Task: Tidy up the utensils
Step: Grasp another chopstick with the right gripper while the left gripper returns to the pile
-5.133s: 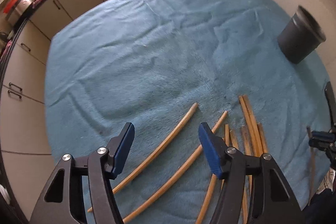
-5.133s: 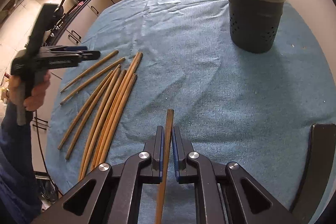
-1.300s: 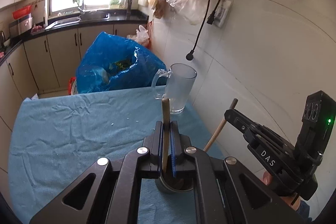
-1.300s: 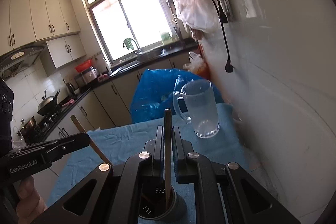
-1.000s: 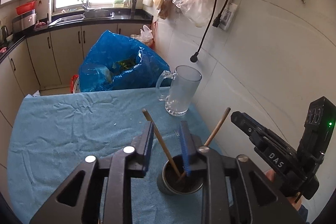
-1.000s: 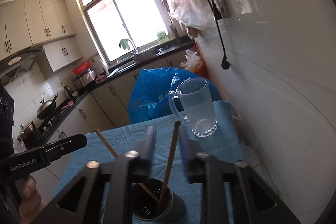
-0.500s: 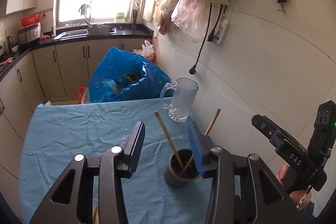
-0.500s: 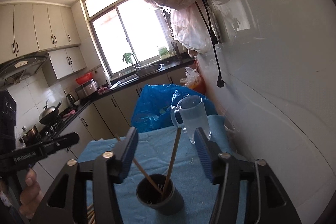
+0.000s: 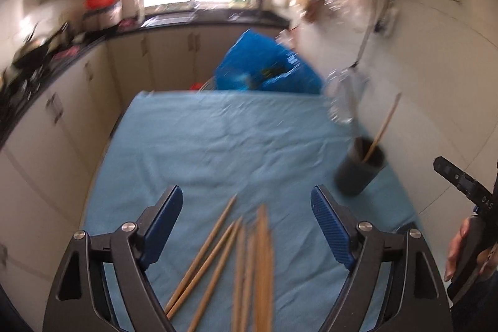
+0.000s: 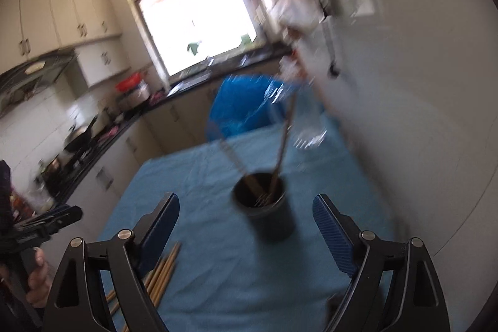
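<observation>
Several wooden chopsticks (image 9: 246, 263) lie in a loose bundle on the blue cloth (image 9: 236, 145), right below my left gripper (image 9: 247, 223), whose jaws are opening wide with nothing pressed between them. At the right of that view a dark utensil holder (image 9: 358, 173) has a chopstick (image 9: 381, 129) leaning out of it. In the right wrist view the holder (image 10: 264, 210) stands ahead with two chopsticks (image 10: 281, 142) in it. My right gripper (image 10: 246, 223) hangs before it, jaws opening and empty. Chopstick ends (image 10: 162, 269) show at the lower left.
A clear glass mug (image 9: 342, 101) and a blue plastic bag (image 9: 267, 67) sit at the table's far end. A white tiled wall (image 10: 420, 114) runs along the right edge. Kitchen cabinets (image 9: 71, 101) stand to the left. A hand (image 9: 460, 251) holds the other gripper at the right.
Both grippers let go of their chopsticks into the holder and opened wide. The left one swung back and left over the bundle on the cloth. The right one drew back from the holder.
</observation>
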